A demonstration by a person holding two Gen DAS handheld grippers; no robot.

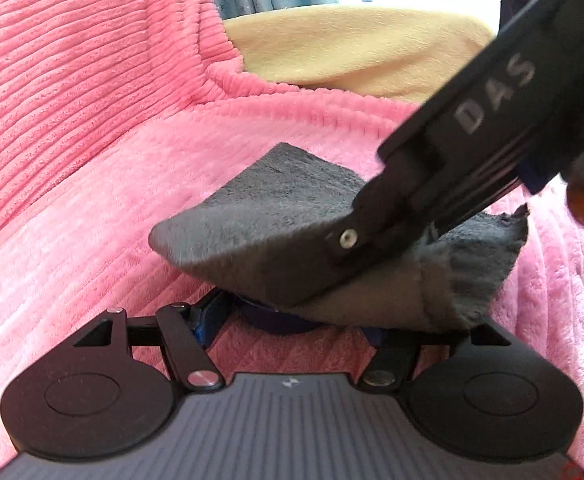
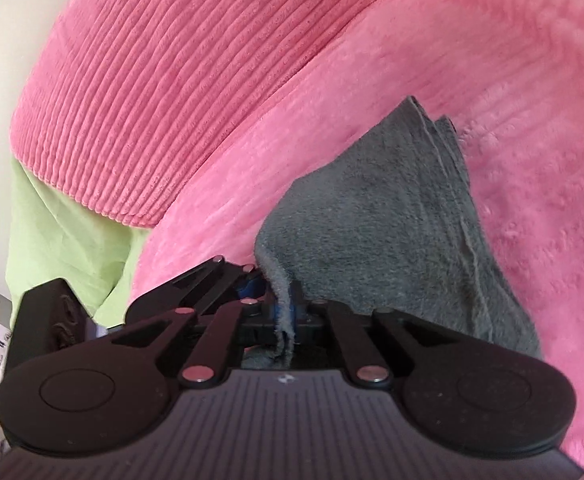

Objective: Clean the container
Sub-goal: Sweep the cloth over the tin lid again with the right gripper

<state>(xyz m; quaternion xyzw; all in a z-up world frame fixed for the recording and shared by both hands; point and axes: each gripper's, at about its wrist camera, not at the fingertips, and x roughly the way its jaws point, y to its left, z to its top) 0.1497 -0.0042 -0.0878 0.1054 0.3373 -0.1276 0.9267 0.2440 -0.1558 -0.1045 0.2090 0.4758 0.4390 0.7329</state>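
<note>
Right gripper (image 2: 286,316) jaws clamping fuzzy grey cloth (image 2: 391,232), ribbed pink blanket (image 2: 172,80), left jaws seemingly apart

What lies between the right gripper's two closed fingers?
A fold of the grey cloth, pinched in the right gripper; the right wrist view shows it.

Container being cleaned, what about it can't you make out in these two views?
- Left wrist view: the grey cloth covers the container; only a dark blue sliver shows.
- Left gripper's fingertips: hidden under the cloth.
- Right wrist view: container hidden by the cloth held in the right gripper.
</note>
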